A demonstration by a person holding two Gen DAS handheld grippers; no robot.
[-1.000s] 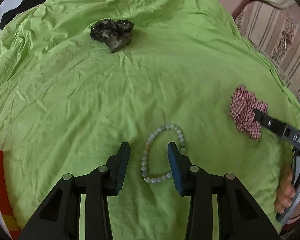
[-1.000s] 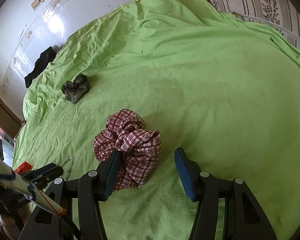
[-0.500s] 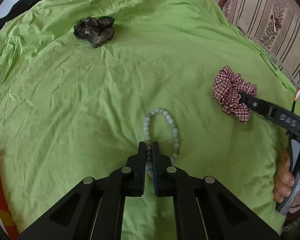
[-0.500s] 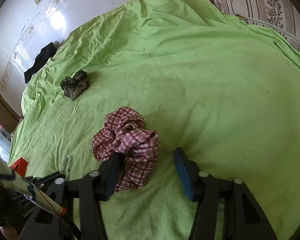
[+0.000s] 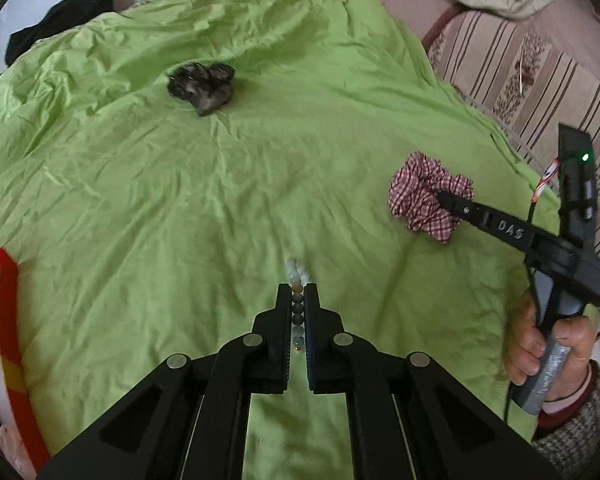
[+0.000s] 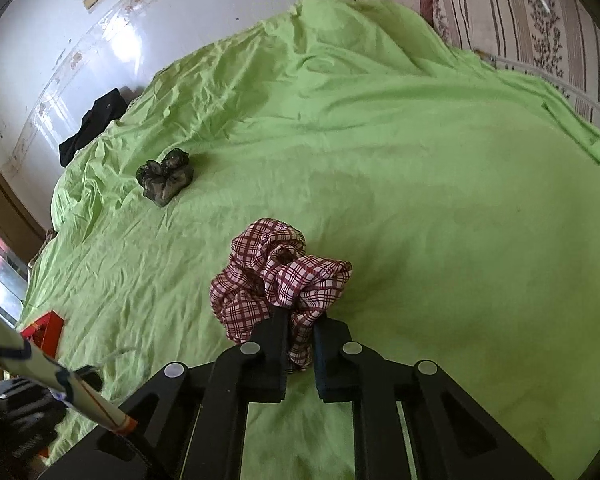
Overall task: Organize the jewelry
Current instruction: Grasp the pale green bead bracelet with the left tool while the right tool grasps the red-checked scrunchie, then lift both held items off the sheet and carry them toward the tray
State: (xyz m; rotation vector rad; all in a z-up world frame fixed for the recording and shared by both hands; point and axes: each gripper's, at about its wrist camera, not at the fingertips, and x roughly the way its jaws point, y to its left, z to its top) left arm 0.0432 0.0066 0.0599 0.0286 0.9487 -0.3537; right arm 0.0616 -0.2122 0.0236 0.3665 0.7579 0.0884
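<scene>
From the left wrist view, the left tongs [image 5: 297,300] are clenched on a bead bracelet [image 5: 297,304]: a row of pale green and grey beads runs up the narrow gap between the two black fingers, and a few blurred beads stick out just past the tips, above the green sheet [image 5: 180,200] that covers the bed. Far and slightly left on the sheet lies a dark scrunchie [image 5: 202,85], blurred. To the right, the right tongs [image 5: 440,199] reach in from the right edge, their tip touching a red plaid scrunchie [image 5: 422,196]; from here the grip itself cannot be made out. The person's right hand [image 5: 540,344] holds the handle at the near right. A red box edge [image 5: 10,320] shows at the near left, and a striped sofa [image 5: 520,64] stands beyond the sheet at the far right.

From the right wrist view, the right tongs [image 6: 300,322] are clenched on the near part of the red plaid scrunchie [image 6: 278,276], with cloth pinched between the fingers and the rest bunched just beyond the tips on the green sheet [image 6: 440,200]. The dark scrunchie [image 6: 165,176] lies well apart, far and left. A black garment [image 6: 94,124] sits at the far left edge of the sheet by the wall. The red box [image 6: 46,328] shows at the near left.
</scene>
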